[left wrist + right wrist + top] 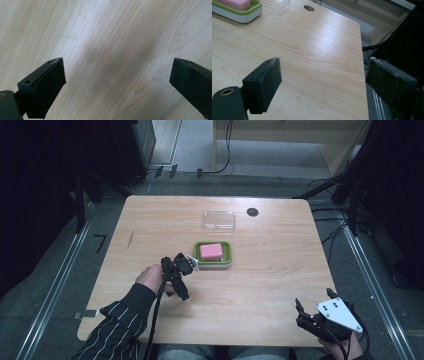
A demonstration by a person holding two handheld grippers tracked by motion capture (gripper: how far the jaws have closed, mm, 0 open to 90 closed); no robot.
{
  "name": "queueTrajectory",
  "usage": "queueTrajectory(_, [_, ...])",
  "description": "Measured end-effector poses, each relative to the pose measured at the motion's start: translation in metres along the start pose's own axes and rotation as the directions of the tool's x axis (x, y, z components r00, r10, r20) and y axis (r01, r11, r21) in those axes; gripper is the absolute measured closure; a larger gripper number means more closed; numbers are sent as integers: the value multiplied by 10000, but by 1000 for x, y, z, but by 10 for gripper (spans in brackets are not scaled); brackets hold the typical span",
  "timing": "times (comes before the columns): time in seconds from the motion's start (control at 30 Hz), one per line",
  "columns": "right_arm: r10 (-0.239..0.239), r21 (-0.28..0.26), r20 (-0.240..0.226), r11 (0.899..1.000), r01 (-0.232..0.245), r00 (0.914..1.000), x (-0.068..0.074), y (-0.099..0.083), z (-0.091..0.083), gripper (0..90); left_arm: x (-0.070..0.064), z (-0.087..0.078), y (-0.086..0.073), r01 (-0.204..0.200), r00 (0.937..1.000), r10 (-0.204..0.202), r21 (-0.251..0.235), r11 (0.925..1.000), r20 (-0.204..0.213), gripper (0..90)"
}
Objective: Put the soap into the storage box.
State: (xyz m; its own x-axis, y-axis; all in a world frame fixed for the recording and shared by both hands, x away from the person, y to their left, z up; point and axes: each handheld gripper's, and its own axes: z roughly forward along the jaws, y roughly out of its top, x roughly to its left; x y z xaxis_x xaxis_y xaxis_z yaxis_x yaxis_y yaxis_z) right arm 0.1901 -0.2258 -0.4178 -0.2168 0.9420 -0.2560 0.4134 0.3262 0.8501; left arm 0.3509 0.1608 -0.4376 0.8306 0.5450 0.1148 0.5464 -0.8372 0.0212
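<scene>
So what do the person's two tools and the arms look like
Both tools are black. The left tool trails a black cable, and its arm wears a dark sleeve with thin white stripes. The right tool carries a grey three-cornered plate with small dark dots. Each has two flat, blocky black pads.

Pink soap [211, 251] in green-rimmed dish [228, 255]

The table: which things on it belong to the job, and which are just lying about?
In the job: green soap dish, pink soap, clear lid, left gripper.
Lying about: right gripper resting open, table's round hole, floor cables.
</scene>
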Motion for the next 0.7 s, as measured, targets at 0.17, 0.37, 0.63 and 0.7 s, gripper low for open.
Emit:
queueTrajectory(0.17, [-36, -16, -13, 10000, 36, 10000, 0, 0, 0, 139, -11, 3, -13, 100, 9999, -102, -191, 9998, -129, 5])
queueTrajectory(0.37, [-29, -31, -10, 10000, 29, 10000, 0, 0, 0, 139, -19, 6, -28, 143, 9995, -146, -104, 9998, -266, 5])
queueTrajectory(0.63, [-32, -32, 14, 10000, 32, 10000, 0, 0, 0, 139, -22, 7, -45, 457, 9987, -463, -242, 9987, -235, 5])
queueTrajectory(0.7, [-38, -30, 14, 10000, 38, 10000, 0, 0, 0, 139, -22, 8, -48, 453, 9989, -456, -172, 9988, -147, 5])
